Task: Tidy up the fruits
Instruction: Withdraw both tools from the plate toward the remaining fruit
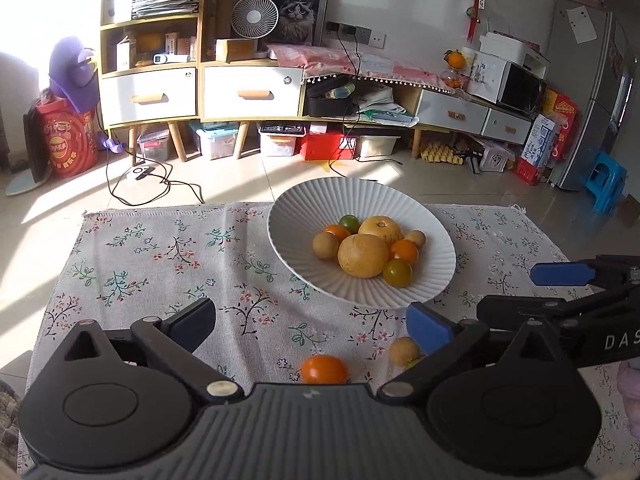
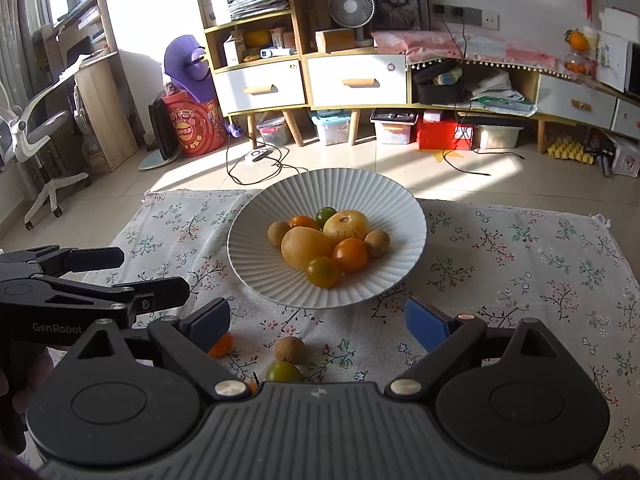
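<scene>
Two grippers hang side by side over a floral tablecloth (image 2: 520, 248), both with their jaws spread wide and nothing between the pads. Beyond the fingers of both stands a white ribbed bowl (image 2: 280, 280) holding eight fruits: two large yellow ones, two orange tomatoes, two greenish tomatoes and two small brown round ones.

Between the fingers of the left gripper (image 1: 310, 326), close to its body, an orange tomato (image 1: 324, 369) lies on the cloth. A small brown fruit (image 1: 403, 350) lies just beside the left gripper's right finger (image 1: 426, 328).

From the right wrist, that same brown fruit (image 2: 289, 350) sits between the fingers of the right gripper (image 2: 318, 324), with a greenish tomato (image 2: 283, 372) just nearer its body. The orange tomato (image 2: 222, 346) is partly hidden behind that gripper's left finger (image 2: 210, 322).
</scene>
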Available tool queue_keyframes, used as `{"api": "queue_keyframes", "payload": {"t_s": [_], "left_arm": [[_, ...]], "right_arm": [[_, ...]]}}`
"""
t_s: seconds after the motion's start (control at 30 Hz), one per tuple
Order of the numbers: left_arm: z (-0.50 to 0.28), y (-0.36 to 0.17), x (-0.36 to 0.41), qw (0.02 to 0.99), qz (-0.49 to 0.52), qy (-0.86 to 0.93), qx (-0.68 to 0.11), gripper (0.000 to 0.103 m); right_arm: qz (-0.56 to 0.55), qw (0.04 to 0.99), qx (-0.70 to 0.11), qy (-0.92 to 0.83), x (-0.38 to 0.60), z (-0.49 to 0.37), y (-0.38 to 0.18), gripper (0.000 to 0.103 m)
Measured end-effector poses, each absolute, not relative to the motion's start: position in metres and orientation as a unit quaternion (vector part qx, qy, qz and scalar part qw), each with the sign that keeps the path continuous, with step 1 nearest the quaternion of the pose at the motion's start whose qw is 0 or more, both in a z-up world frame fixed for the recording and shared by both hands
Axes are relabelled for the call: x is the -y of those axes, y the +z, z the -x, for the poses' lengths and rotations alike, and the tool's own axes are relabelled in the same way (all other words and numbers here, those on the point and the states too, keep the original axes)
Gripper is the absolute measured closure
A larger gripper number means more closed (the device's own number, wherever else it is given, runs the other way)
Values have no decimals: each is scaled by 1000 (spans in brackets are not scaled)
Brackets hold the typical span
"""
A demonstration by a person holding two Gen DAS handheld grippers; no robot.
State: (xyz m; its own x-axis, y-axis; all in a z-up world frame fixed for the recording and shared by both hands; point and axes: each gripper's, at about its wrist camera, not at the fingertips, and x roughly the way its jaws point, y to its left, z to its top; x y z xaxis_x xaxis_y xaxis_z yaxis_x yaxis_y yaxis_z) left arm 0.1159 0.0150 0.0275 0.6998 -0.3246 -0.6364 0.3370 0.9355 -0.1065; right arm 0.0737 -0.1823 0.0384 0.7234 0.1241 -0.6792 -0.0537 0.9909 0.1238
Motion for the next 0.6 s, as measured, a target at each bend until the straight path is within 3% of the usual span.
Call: {"api": "queue_keyframes", "payload": {"t_s": [0.6], "left_arm": [[-80,-1,-31,907,-50,-175,-379,4]], "right_arm": [[-33,926,-373,48,172,-41,26,5]]}}
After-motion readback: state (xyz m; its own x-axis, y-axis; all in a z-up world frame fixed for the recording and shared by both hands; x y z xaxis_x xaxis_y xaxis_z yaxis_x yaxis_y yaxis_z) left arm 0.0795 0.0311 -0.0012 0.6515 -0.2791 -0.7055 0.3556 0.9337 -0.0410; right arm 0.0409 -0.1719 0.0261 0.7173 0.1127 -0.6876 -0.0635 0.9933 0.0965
